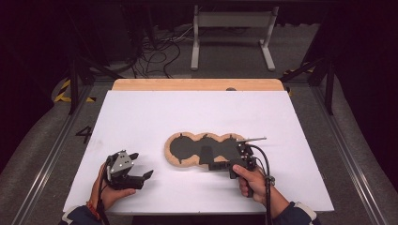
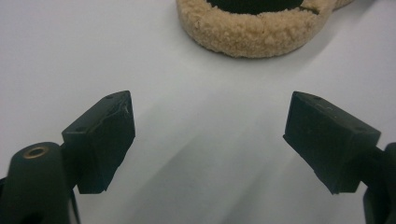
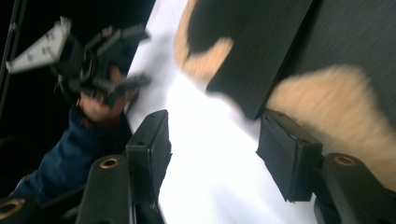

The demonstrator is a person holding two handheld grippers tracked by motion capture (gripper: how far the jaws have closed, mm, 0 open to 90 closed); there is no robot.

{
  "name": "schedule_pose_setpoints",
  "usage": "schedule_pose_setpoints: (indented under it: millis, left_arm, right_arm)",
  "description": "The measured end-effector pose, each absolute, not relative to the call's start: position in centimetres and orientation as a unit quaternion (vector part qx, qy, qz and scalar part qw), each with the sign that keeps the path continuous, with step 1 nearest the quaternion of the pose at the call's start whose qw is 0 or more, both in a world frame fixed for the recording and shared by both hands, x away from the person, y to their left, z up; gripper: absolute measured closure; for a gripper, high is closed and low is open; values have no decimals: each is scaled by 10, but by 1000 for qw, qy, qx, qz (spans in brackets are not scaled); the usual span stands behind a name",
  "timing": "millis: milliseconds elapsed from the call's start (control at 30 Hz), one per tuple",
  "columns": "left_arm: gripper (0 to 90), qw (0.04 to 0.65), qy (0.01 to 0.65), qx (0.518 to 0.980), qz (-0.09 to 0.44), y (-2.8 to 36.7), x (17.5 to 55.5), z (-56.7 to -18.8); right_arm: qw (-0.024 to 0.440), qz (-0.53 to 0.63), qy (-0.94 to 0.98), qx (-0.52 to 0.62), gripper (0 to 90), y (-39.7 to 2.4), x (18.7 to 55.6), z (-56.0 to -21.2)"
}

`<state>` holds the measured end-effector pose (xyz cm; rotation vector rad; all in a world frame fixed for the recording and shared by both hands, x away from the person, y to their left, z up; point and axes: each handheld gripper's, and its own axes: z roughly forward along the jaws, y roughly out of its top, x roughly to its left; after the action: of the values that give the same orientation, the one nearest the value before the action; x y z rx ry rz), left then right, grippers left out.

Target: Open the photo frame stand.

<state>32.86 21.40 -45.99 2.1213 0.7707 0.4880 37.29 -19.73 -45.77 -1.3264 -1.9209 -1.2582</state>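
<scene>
A three-lobed tan fleecy pad (image 1: pixel 179 160) with a black inner face (image 1: pixel 187 147) lies on the white table top (image 1: pixel 141 117). A flat black strap (image 1: pixel 205 153) crosses it. My right gripper (image 1: pixel 213 165) points left at the pad's near edge. Its jaws are open (image 3: pixel 217 149) with bare white table between them, and the strap's end (image 3: pixel 252 93) sits just beyond the right-hand pad (image 3: pixel 287 156). My left gripper (image 1: pixel 141 165) hovers to the left of the pad, open and holding nothing (image 2: pixel 210 135). The pad's fleecy rim (image 2: pixel 252 30) lies ahead of it.
The white top ends in a wooden strip (image 1: pixel 197 84) at the far side. Beyond it, on the floor, stand a white metal frame (image 1: pixel 232 28) and loose cables (image 1: pixel 157 51). A thin grey rod (image 1: pixel 252 139) sticks out by the right gripper.
</scene>
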Motion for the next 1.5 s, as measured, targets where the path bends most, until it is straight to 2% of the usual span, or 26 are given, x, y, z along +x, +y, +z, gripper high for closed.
schedule_pose_setpoints:
  millis: [367,533,700,833,967,1500]
  left_arm:
    - [167,417,297,836,197,209,345,-450]
    - [171,439,289,832,178,199,357,-441]
    - [168,458,300,828,121,188,382,-441]
    - [168,460,316,825,89,180,399,-445]
    - [160,453,334,824,65,172,412,-453]
    - [154,439,336,832,33,158,426,-464]
  right_arm:
    - [248,-465,-704,-476,450,-191,379,-457]
    - [250,-472,-692,-486,467,-192,385,-456]
    - [245,-485,-668,-510,482,-189,390,-455]
    - [240,-492,-640,-539,555,-188,392,-461]
    - [236,-495,-637,-542,579,-185,392,-463]
    - [209,-494,-684,-495,605,-183,391,-462]
